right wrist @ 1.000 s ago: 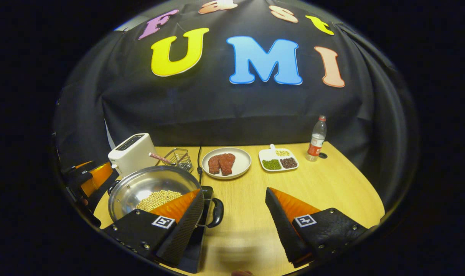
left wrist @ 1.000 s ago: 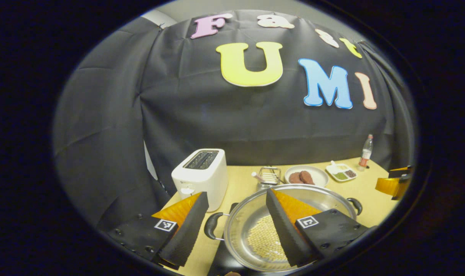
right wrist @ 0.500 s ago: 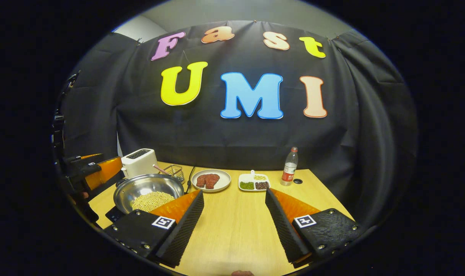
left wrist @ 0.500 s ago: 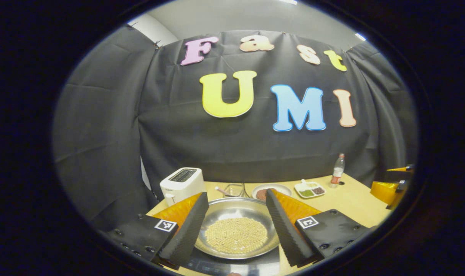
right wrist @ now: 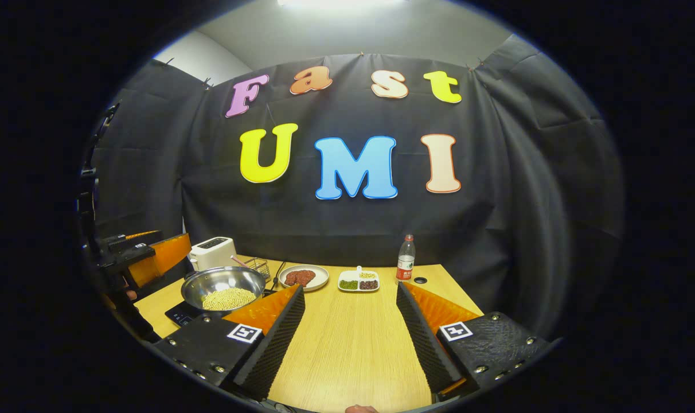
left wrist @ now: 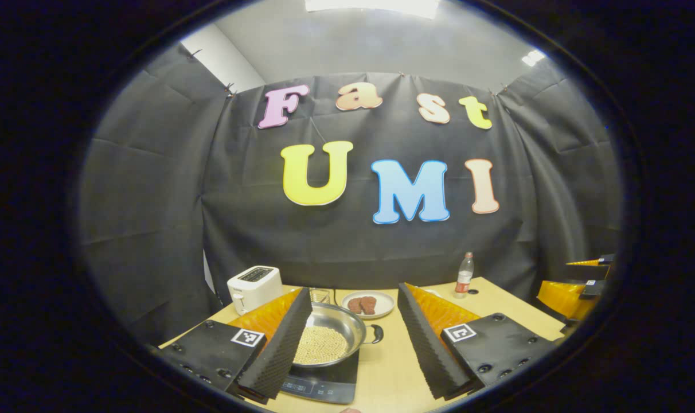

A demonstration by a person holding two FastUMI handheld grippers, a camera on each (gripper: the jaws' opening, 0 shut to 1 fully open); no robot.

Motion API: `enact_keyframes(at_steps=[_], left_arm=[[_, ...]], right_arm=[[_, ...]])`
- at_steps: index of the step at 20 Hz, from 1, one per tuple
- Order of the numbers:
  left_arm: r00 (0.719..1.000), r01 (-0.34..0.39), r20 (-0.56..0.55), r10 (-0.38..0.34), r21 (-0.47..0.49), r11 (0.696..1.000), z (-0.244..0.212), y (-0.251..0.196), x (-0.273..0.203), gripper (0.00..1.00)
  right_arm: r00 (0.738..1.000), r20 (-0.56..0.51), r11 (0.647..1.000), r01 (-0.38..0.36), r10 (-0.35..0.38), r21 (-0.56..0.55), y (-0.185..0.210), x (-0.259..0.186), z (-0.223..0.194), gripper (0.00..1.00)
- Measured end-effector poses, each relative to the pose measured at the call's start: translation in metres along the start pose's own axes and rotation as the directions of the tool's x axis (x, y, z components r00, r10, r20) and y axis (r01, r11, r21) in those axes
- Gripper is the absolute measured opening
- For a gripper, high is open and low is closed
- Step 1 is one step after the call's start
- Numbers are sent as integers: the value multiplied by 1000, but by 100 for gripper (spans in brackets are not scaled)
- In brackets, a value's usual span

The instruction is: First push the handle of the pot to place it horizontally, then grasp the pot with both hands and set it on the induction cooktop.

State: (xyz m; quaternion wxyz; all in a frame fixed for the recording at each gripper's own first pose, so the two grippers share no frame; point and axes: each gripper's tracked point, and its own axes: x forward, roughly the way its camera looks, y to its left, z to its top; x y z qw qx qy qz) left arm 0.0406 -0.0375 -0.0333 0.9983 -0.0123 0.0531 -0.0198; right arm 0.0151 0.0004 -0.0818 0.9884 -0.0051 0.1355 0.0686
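Hanging above the near edge of the table (left wrist: 514, 304), the left gripper (left wrist: 353, 338) has its jaws spread wide with nothing between them. In the left gripper view, the pot (left wrist: 327, 341) lies just beyond the left finger, which covers its left side; it sits on the induction cooktop (left wrist: 324, 384) and holds a layer of pale beans (left wrist: 320, 346). One dark pot handle (left wrist: 376, 333) sticks out level to the right. Farther off stand a white toaster (left wrist: 254, 287) on the left, a plate of meat (left wrist: 367, 304) past the pot, and a bottle (left wrist: 464, 274) at the far right. The right gripper shows at the right edge of this view, held off the table.

The right gripper (right wrist: 350, 332) is likewise released, fingers apart over bare wood near the front of the table (right wrist: 353, 344). In the right gripper view, the pot (right wrist: 224, 285) rests on the cooktop (right wrist: 184, 312) to the left, well apart from this gripper. The toaster (right wrist: 213, 252) stands behind it and a small wire basket (right wrist: 258, 267) just beside it. Along the far side run the meat plate (right wrist: 303, 277), a divided dish of beans (right wrist: 359, 281) and the bottle (right wrist: 405, 259). The left gripper (right wrist: 147, 255) hangs at the left edge of this view, above the table's left side.
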Motion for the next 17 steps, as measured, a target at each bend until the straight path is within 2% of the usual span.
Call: enact_keyframes(at_steps=[1, 2, 3, 6, 9, 17], left_arm=[[1000, 3, 13, -3, 3, 1000, 6, -4, -8, 98], [1000, -1, 29, 0, 11, 1000, 13, -5, -18, 100], [999, -2, 43, 2, 18, 1000, 20, -6, -26, 98], [998, -9, 67, 7, 26, 1000, 31, -2, -51, 100], [995, -20, 99, 15, 45, 999, 38, 11, -74, 98], [989, -28, 147, 27, 2, 1000, 54, 34, -101, 100]], right_arm=[[1000, 9, 1000, -2, 2, -1, -2, -7, 3, 94], [1000, 17, 1000, -2, 2, 0, -3, -14, 7, 97], [1000, 26, 1000, -5, 5, 1, -3, -21, 10, 97], [998, 60, 1000, -3, 3, 6, -2, -36, 19, 97], [996, 90, 1000, 27, -27, 4, -4, -47, 28, 97], [989, 149, 1000, 27, -27, 0, 18, -71, 44, 97]])
